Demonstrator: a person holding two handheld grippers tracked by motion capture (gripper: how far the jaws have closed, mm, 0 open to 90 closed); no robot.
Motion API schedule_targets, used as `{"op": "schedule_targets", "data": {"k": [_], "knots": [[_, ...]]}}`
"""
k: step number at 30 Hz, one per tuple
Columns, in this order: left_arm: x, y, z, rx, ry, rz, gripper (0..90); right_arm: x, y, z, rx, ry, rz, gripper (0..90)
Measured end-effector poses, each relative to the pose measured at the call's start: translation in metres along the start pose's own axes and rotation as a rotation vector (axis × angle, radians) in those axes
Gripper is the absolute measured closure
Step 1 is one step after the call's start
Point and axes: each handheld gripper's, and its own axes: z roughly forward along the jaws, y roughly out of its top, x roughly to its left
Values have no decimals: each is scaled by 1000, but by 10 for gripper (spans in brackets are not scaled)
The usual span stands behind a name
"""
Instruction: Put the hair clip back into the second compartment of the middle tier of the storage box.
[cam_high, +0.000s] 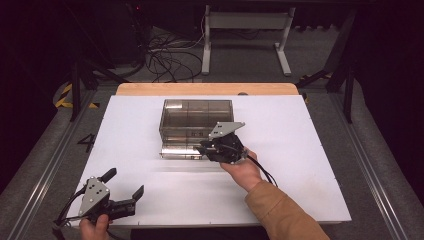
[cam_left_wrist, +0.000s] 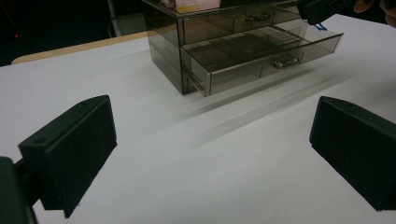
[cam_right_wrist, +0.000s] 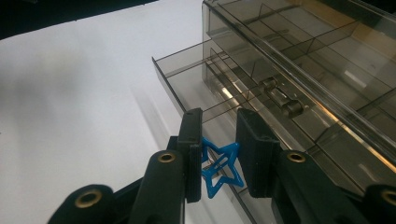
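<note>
At the white table's (cam_high: 300, 150) near left corner, the left gripper (cam_high: 123, 183) rests with jaws spread. Toward the middle, the right gripper (cam_right_wrist: 218, 156) pinches a blue star-shaped wire clip (cam_right_wrist: 219, 170) over the open bottom drawer (cam_left_wrist: 261, 58) of the smoky transparent plastic drawer box (cam_high: 196, 112).

High view overhead facing 12 o'clock; both gripper views low, close, sharing the drawer box (cam_high: 196, 121).

Beyond my white table (cam_high: 310, 165), a wooden strip (cam_high: 207, 89) along its far edge; tangled cables (cam_high: 167, 57) and a grey frame's legs (cam_high: 245, 22) on the floor.
</note>
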Motion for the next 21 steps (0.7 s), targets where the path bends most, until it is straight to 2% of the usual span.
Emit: {"op": "schedule_targets", "data": {"k": [12,21], "knots": [[0,0,0,0,1,1,12,-1,-1,2,-3,-10,-21,726],[0,0,0,0,1,1,13,-3,-2,8,20,-4,-37,725]]}}
